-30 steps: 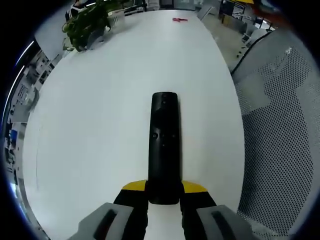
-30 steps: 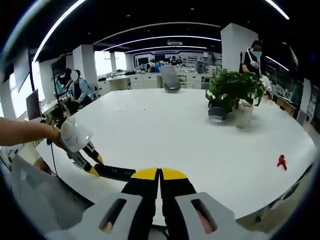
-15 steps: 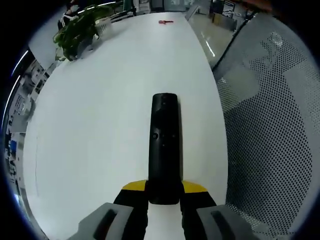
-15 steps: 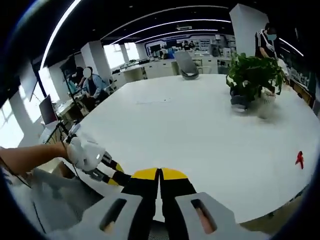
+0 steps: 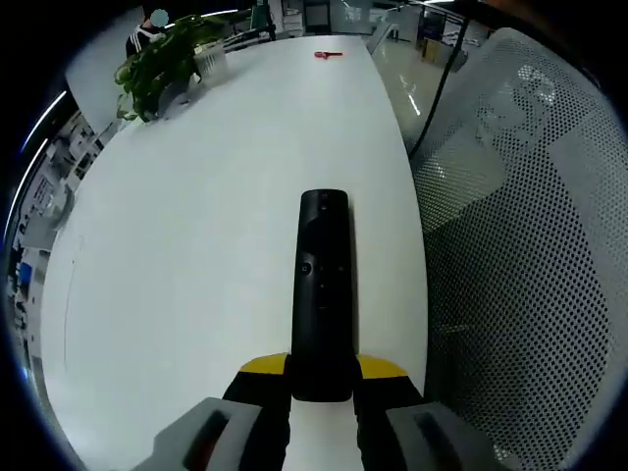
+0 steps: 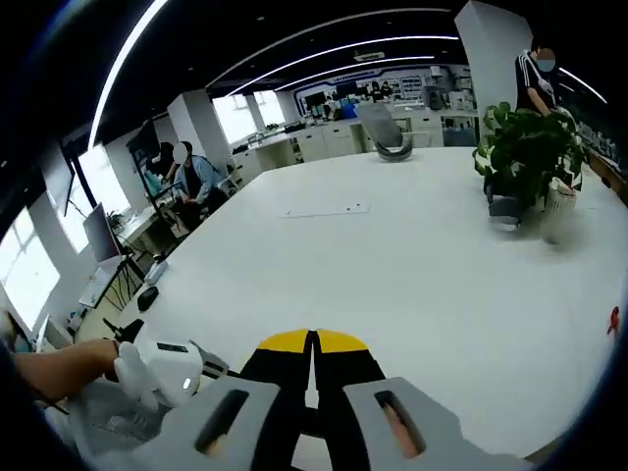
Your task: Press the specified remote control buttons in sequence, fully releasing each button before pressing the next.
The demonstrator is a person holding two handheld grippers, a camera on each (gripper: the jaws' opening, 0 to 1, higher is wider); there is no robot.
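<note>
- The left tool [image 5: 322,378] has its jaws clamped on the near end of a black remote control [image 5: 323,285], which points away over the white tabletop [image 5: 196,245].
- The right tool [image 6: 313,363] has its yellow-tipped jaws pressed together, holding nothing, above the tabletop edge.
- A potted plant [image 6: 525,147] and a small red object [image 5: 328,54], too small to identify, sit farther along the tabletop.
- A perforated chair back [image 5: 520,255] stands beside the tabletop.
</note>
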